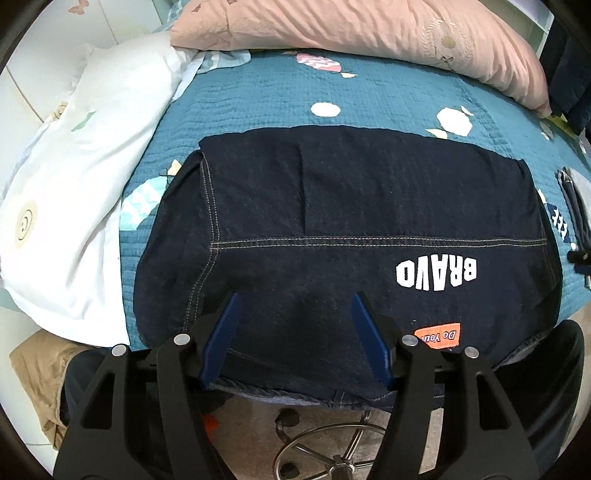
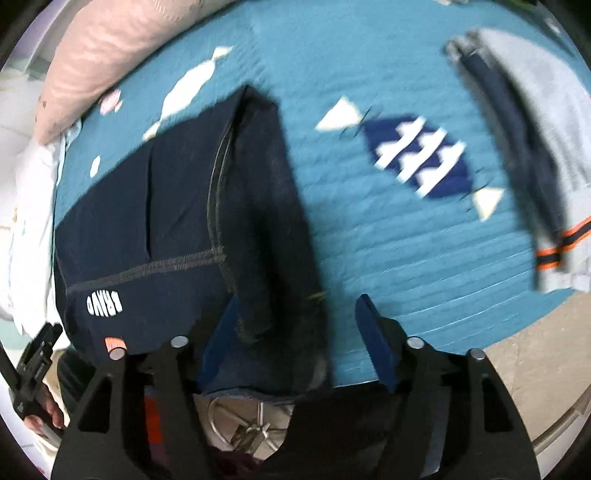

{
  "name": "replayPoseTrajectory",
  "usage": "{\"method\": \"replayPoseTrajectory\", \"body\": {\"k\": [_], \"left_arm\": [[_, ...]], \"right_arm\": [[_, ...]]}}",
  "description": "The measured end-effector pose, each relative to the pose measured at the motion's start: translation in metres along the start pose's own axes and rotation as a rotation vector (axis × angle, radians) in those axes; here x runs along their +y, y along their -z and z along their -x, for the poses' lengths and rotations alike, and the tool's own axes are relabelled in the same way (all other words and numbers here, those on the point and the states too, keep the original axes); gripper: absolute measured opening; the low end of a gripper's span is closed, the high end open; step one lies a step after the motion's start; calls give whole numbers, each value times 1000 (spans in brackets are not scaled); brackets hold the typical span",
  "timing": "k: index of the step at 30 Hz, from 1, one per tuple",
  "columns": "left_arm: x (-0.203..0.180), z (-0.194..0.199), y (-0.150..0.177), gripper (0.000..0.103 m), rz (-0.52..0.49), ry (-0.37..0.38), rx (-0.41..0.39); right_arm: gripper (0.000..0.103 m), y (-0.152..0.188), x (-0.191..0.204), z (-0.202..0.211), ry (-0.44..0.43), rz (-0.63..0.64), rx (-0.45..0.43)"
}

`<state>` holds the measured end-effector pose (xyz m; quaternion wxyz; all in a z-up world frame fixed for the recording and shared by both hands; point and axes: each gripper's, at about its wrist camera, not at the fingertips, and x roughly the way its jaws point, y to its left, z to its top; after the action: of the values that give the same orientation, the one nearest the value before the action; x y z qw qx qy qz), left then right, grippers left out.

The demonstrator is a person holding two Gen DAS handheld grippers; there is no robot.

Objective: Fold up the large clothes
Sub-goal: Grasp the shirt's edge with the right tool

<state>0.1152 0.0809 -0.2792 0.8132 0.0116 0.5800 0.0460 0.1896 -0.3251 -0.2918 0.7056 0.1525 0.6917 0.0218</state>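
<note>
While denim jacket (image 1: 332, 221) lies folded, both grippers (image 1: 293, 314) (image 2: 295, 317) gape.

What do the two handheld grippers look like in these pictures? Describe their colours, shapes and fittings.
The left gripper and the right gripper look alike: two flat blue fingers on black angular linkage arms with triangular cut-outs, joined by round silver pivot pins. No cables or markings show. The right wrist view also catches the left gripper's black body at its left edge.

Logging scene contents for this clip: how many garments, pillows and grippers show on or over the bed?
Garments: 2, the dark denim garment and the grey garment
Pillows: 2, pink pillow and white pillow
Grippers: 2, left gripper and right gripper
Total: 6
</note>
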Motion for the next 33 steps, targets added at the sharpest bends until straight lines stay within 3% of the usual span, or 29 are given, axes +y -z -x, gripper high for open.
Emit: {"method": "replayPoseTrajectory", "body": {"k": [2,7,10,11,13,14,15,16,19,21,23,24,25,26,27,28,33], "left_arm": [[1,-1,0,63,8,10,5],[-2,0,1,63,3,3,4],[-3,0,1,64,-4,2,4],[-3,0,2,63,-5,1,3],[-4,-2,1,63,-6,5,6],[-5,-2,1,63,-7,5,6],[-6,-2,1,63,-10,4,5],[-7,-2,1,63,-14,3,5],[-11,-3,1,63,-22,15,8],[-12,-4,1,64,-21,20,13],[-14,-4,1,64,-26,21,9],[-15,-3,1,64,-28,21,9],[-14,-4,1,63,-27,22,10],[-14,-4,0,64,-22,25,9],[-14,-4,-1,64,-19,29,9],[-13,-3,-2,64,-15,36,6],[-19,-1,-14,63,-15,56,-14]], "right_arm": [[76,-8,-8,2,-28,-29,-12],[80,-12,-13,-49,-174,-64,123],[87,-6,-13,-58,-210,-90,66],[83,-5,-13,-54,-220,-96,57],[57,-2,-11,-45,-225,-68,49],[26,-1,-10,-41,-249,-53,60],[24,1,-12,-40,-345,-68,89],[24,4,-13,-35,-386,-79,71],[27,4,-13,-42,-320,-61,74],[48,2,-15,-55,-327,-108,92],[66,1,-16,-65,-395,-170,88],[68,1,-14,-65,-403,-179,84],[66,0,-9,-65,-384,-177,84],[51,0,-2,-61,-338,-159,81],[30,0,5,-57,-286,-126,72],[22,1,10,-52,-251,-82,66],[19,3,12,-37,-305,-47,45]]}}
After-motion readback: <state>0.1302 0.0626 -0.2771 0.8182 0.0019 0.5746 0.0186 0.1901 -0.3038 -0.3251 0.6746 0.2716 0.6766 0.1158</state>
